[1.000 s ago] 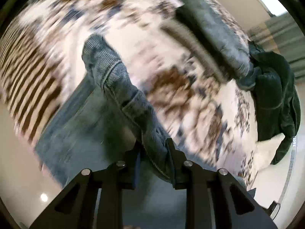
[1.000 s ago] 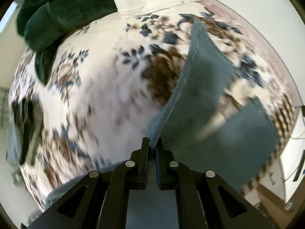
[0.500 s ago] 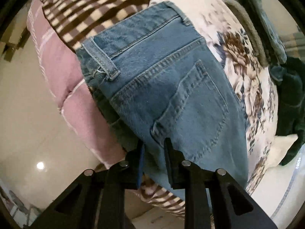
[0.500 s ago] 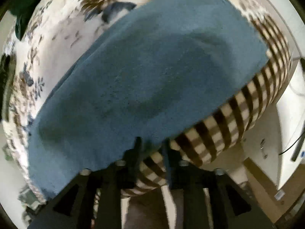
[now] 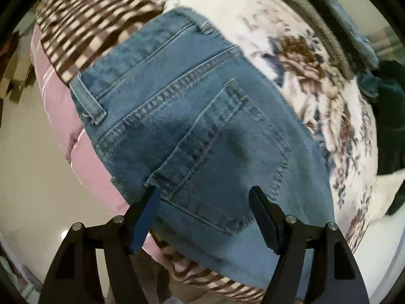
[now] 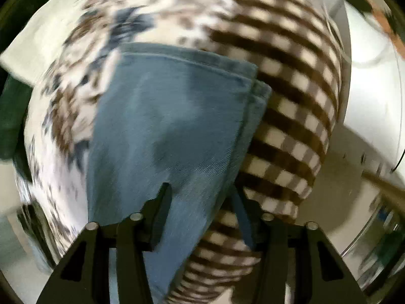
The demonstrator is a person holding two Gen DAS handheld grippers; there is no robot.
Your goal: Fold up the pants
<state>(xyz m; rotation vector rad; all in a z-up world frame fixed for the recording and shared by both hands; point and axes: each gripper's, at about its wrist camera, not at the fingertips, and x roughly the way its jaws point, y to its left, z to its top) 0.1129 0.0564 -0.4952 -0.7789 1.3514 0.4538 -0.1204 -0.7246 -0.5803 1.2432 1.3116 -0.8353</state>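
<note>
Lying beneath left gripper [image 5: 203, 197]: jeans [image 5: 192, 126].

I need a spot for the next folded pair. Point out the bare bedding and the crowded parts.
Free: the floral bedspread between the jeans and the dark green bundle; also floral cover left of the folded legs in the right wrist view. Crowded: the checked edge, where denim overhangs, and the far clothes pile.
</note>
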